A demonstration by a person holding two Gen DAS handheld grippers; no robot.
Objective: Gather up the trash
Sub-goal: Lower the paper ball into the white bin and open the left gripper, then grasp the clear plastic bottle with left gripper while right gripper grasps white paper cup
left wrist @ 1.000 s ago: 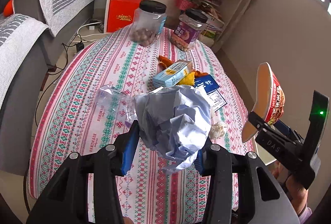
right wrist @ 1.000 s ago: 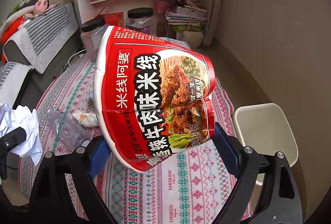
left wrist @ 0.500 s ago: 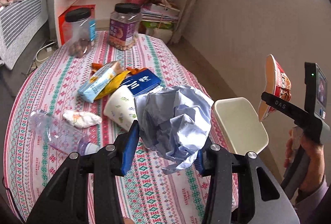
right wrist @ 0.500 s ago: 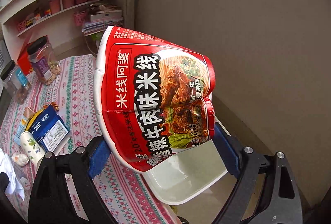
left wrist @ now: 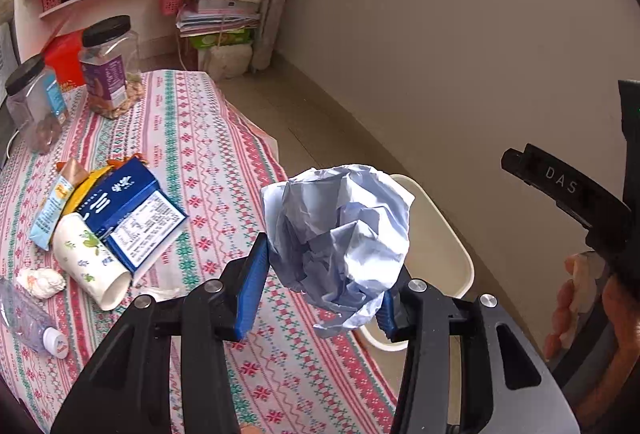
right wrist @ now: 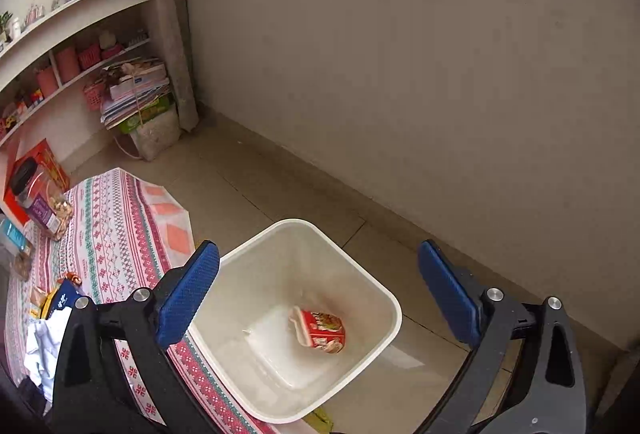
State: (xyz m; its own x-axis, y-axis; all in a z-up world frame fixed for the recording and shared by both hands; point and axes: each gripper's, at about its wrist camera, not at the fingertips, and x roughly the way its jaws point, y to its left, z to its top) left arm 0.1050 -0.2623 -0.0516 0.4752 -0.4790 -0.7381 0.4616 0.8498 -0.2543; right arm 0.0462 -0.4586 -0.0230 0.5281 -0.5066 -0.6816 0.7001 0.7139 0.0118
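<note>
My left gripper (left wrist: 320, 286) is shut on a crumpled ball of pale blue paper (left wrist: 340, 238), held above the table's right edge, with the white bin (left wrist: 448, 254) partly hidden behind it. In the right wrist view my right gripper (right wrist: 318, 294) hangs over the white bin (right wrist: 356, 266) on the floor, its jaws opening wide with nothing between them. The red instant-noodle cup (right wrist: 320, 330) lies on its side at the bin's bottom. The paper ball (right wrist: 44, 350) shows at the lower left of that view.
On the patterned tablecloth (left wrist: 208, 153) lie a blue carton (left wrist: 128, 209), a tipped paper cup (left wrist: 90, 262), a snack wrapper (left wrist: 54, 205), a tissue wad (left wrist: 40, 282) and a plastic bottle (left wrist: 32, 326). Two black-lidded jars (left wrist: 110, 65) stand at the far end. A wall runs close behind the bin.
The right gripper swung from over the table to above the bin and let go of the noodle cup, which now lies inside. The left gripper carried the paper ball rightward toward the bin.
</note>
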